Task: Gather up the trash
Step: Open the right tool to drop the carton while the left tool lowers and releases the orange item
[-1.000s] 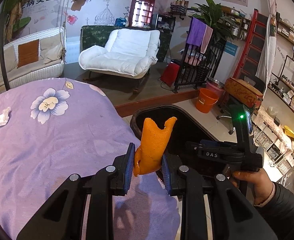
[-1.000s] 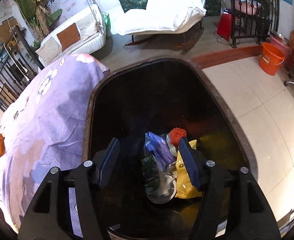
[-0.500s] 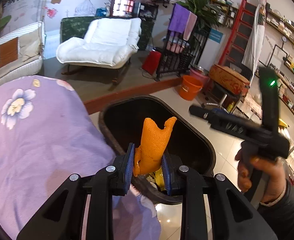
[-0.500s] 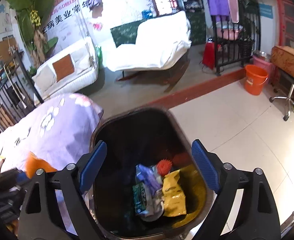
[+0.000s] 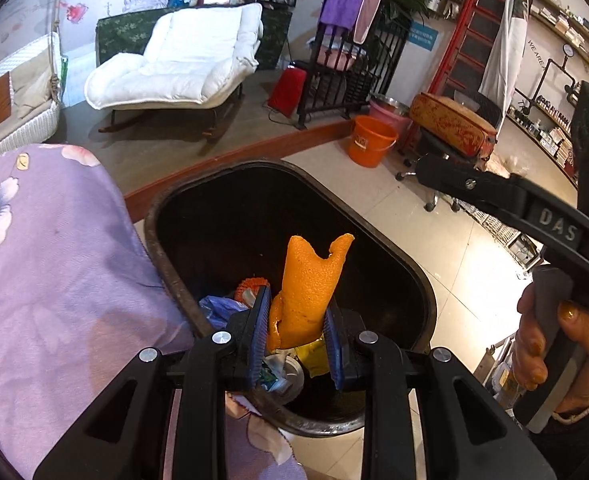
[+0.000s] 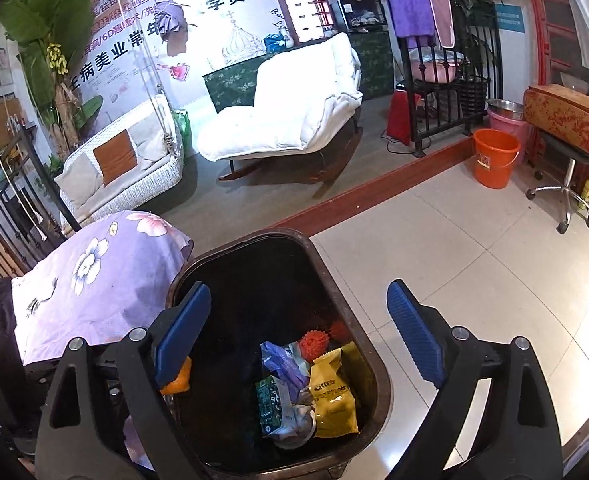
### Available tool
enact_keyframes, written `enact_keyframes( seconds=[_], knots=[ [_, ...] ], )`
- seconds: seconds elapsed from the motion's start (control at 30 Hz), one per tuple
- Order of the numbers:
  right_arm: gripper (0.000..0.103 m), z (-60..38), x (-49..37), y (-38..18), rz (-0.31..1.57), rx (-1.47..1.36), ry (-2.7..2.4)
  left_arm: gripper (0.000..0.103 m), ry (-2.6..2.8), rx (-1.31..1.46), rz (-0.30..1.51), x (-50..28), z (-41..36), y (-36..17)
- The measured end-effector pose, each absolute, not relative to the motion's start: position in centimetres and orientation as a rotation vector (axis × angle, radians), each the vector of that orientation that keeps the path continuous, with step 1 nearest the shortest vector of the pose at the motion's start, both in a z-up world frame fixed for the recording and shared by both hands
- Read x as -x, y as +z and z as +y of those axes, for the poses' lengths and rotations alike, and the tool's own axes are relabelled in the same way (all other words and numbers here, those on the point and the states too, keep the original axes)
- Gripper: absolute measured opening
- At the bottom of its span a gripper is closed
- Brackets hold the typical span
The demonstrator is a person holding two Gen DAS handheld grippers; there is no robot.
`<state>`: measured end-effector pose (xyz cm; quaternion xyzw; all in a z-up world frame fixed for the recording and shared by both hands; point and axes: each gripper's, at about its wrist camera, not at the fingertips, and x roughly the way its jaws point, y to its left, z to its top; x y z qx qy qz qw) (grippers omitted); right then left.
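Observation:
My left gripper point(image 5: 296, 334) is shut on an orange peel point(image 5: 308, 280) and holds it over the near end of a dark trash bin point(image 5: 422, 280). The bin holds several wrappers, a yellow packet point(image 6: 332, 392) and a red spiky ball point(image 6: 314, 342). My right gripper point(image 6: 298, 340) is open and empty above the bin point(image 6: 368, 354). In the left wrist view its black body point(image 5: 534, 208) shows at the right, held by a hand. A bit of the peel point(image 6: 178, 380) shows by the right gripper's left finger.
A table with a purple flowered cloth point(image 5: 50, 260) stands against the bin's left side. An orange bucket point(image 6: 494, 158), a rolling stool point(image 6: 566, 168), a black rack point(image 6: 442, 96) and a white rocking chair point(image 6: 290, 116) stand on the floor beyond.
My left gripper has carried the peel from the table's edge to over the bin. My right gripper has lifted away from the bin and opened wider.

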<state>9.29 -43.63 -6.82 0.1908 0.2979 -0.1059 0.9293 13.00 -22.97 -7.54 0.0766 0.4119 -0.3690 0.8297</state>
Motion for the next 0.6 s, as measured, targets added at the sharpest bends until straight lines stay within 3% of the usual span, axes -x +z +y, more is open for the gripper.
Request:
enact_keyframes(
  seconds=[0.23, 0.33, 0.5, 0.6],
  knots=[
    [0.089, -44.2, -9.1, -7.0, 0.613, -0.409, -0.223, 0.026, -0.785, -0.182, 0.904, -13.5, -24.3, -8.4],
    [0.090, -44.3, -8.9, -7.1, 0.613, -0.412, -0.227, 0.032, -0.771, -0.203, 0.904, -13.4, -24.7, -8.6],
    [0.092, -44.5, -8.8, -7.0, 0.612, -0.416, -0.231, 0.067, -0.751, -0.218, 0.871, -12.9, -24.5, -8.2],
    [0.093, -44.6, -8.9, -6.9, 0.608, -0.416, -0.233, 0.077, -0.754, -0.204, 0.839, -12.3, -24.2, -7.5]
  ],
)
